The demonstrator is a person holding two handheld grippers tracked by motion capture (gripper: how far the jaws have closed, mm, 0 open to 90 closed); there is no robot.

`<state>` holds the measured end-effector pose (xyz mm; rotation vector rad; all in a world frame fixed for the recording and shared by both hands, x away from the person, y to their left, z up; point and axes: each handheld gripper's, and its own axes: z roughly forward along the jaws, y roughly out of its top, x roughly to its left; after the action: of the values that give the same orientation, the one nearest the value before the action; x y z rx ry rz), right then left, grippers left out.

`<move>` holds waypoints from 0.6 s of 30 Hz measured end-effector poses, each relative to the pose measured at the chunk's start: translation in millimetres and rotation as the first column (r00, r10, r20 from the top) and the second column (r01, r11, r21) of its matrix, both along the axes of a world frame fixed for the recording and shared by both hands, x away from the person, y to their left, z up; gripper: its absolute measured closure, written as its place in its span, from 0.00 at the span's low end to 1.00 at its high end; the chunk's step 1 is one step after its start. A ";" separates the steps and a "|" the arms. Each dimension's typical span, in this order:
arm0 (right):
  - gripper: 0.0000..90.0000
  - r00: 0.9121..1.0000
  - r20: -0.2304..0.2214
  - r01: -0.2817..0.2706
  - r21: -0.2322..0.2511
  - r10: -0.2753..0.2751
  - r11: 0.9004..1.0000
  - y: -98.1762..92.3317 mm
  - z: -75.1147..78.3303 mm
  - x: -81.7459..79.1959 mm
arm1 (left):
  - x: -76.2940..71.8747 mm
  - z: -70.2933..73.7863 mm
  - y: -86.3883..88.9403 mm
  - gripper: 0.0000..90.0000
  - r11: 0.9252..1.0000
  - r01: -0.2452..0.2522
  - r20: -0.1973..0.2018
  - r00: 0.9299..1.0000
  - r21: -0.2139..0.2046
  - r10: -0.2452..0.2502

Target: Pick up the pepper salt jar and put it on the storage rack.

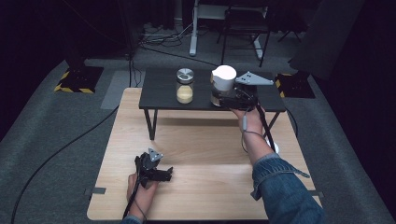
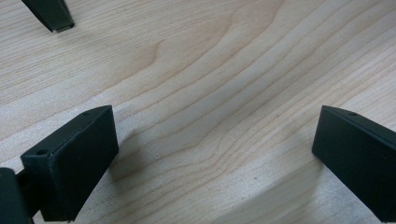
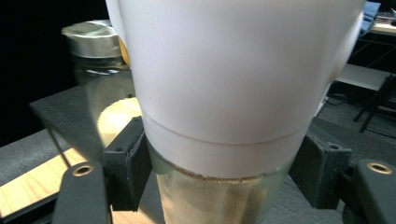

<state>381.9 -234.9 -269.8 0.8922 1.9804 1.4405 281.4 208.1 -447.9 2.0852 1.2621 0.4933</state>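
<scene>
Right gripper (image 3: 224, 177) view: jaws clamp white-topped jar (image 3: 233, 93).

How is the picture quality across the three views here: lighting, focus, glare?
High view: the wooden table is evenly lit, the room around it nearly black. Left gripper view: sharp wood grain, with soft shadows beside the left gripper. Right gripper view: the white-topped jar held by the right gripper sits very close, bright and slightly soft; the metal-lidded jar behind is blurred.
</scene>
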 end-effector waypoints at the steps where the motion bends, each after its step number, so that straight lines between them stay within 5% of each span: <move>1: 0.33 1.000 -0.003 0.005 0.001 -0.005 1.000 0.7 -0.2 2.2 | 0.0 0.0 0.0 0.00 1.000 0.000 0.000 1.000 0.000 0.000; 10: 0.33 0.999 -0.034 0.029 0.019 -0.028 0.999 3.5 -7.8 14.9 | 0.0 0.0 0.0 0.00 1.000 0.000 0.000 1.000 -0.001 0.000; 14: 0.33 1.000 -0.018 0.019 -0.010 -0.019 1.000 5.8 -6.7 14.0 | 0.0 0.1 0.0 0.00 1.000 0.000 -0.001 1.000 0.000 0.000; 18: 0.24 0.999 -0.034 0.010 0.018 -0.009 1.000 0.6 -6.8 16.4 | 0.0 0.0 0.0 0.00 1.000 0.000 -0.001 1.000 -0.001 0.000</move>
<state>398.4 -234.3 -276.6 0.9384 1.9883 1.4489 281.4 208.1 -447.9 2.0847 1.2628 0.4925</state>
